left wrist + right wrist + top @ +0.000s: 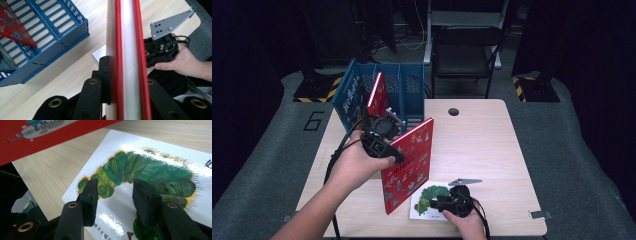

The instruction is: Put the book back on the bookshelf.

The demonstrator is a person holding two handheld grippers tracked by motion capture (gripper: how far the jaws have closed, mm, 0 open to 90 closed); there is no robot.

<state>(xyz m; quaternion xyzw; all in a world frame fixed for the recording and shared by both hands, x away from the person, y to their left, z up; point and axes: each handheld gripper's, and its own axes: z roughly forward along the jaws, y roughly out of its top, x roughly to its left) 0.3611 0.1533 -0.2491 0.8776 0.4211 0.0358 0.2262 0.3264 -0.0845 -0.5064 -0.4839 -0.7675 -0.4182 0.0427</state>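
Observation:
My left gripper (pixel 388 141) is shut on the top edge of a red picture book (pixel 409 165), which stands upright on the table. In the left gripper view the book's edge (pixel 128 57) runs straight up between the jaws. A white book with a green caterpillar (pixel 428 200) lies flat at the table's front edge. My right gripper (pixel 443 202) hovers over it, open, its pads (pixel 91 195) either side of the caterpillar (pixel 140 170) on the cover. The right gripper (pixel 162 48) and the hand holding it also appear in the left gripper view.
A blue slotted file rack (pixel 399 92) stands at the table's back left, holding a red book (pixel 378 94) and a blue book (pixel 349 102). A black folding chair (pixel 464 52) stands behind the table. The wooden tabletop (pixel 482 145) has a cable hole (pixel 454 111).

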